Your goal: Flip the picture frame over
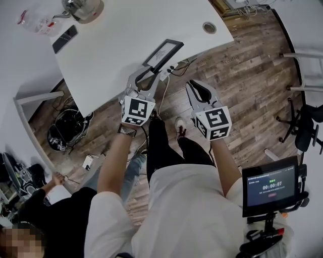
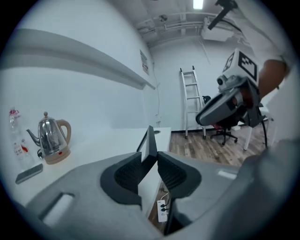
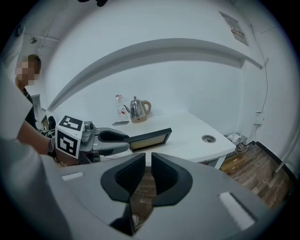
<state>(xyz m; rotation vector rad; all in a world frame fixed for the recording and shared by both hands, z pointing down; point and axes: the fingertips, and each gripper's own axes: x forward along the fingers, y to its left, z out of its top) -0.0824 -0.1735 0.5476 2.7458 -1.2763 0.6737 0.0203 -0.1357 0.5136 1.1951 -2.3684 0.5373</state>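
Well, far to my left on the white table (image 1: 116, 55) sit a steel kettle (image 1: 83, 7) and a dark phone (image 1: 64, 39), well apart from my work. My left arm (image 1: 113, 161) reaches forward with the forearm bare, and the left gripper (image 1: 150, 69) points ahead and a little downward, its marker cube facing up at me. Its jaws are clamped on the near end of the picture frame (image 1: 164, 53), one pad pressed on each face. In the left gripper view, the frame stands on edge, running straight away from the pads. It sits tilted up above the table's near edge, its pale face turned toward my right side. Whether its far end touches the tabletop I cannot tell.

My right arm (image 1: 224, 161) is stretched forward beside the left. The right gripper (image 1: 198, 86) hangs over the wooden floor (image 1: 242, 75), off the table edge and near the frame without touching it. It also points ahead and downward. Its jaws stand only a sliver apart with nothing between them, just floor showing through the gap.
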